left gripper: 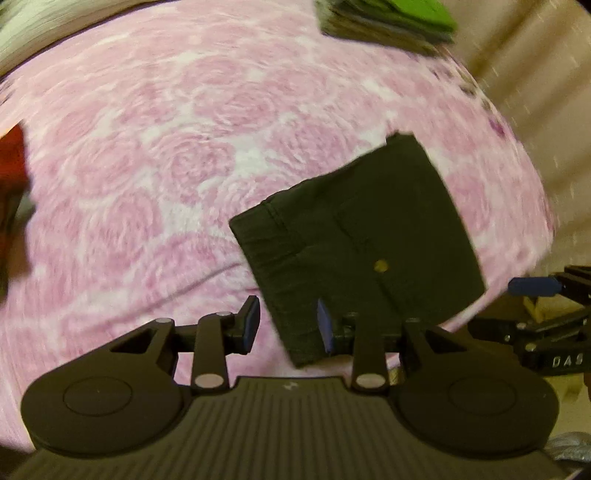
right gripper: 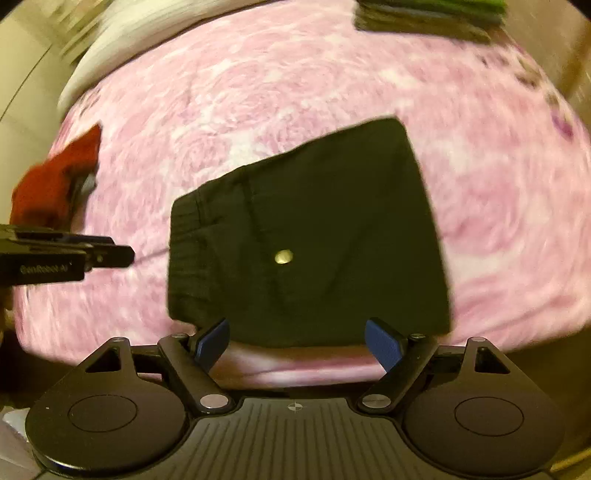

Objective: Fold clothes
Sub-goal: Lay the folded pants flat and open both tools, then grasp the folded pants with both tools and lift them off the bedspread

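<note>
Left wrist view is smeared by motion blur, so your pink rose-patterned bedspread [left gripper: 155, 155] reads only as swirls, and the stack of folded clothes [left gripper: 388, 18] at the far edge, green on top, is cut off by the frame. A red garment [left gripper: 11, 158] at the left is also cropped and what lies under it is too dark to make out. Your folded black shorts [left gripper: 354, 240] lie flat on the bedspread toward its near right side, a brass snap [left gripper: 380, 264] showing; no other detail is clear. Your left gripper [left gripper: 288, 325] hangs above their near corner with its jaws partly apart and nothing pinched. Your right gripper [right gripper: 297, 343] stands wide apart over the near edge, empty. Beige floor [left gripper: 535, 92] runs beyond the bed's right side, blurred
</note>
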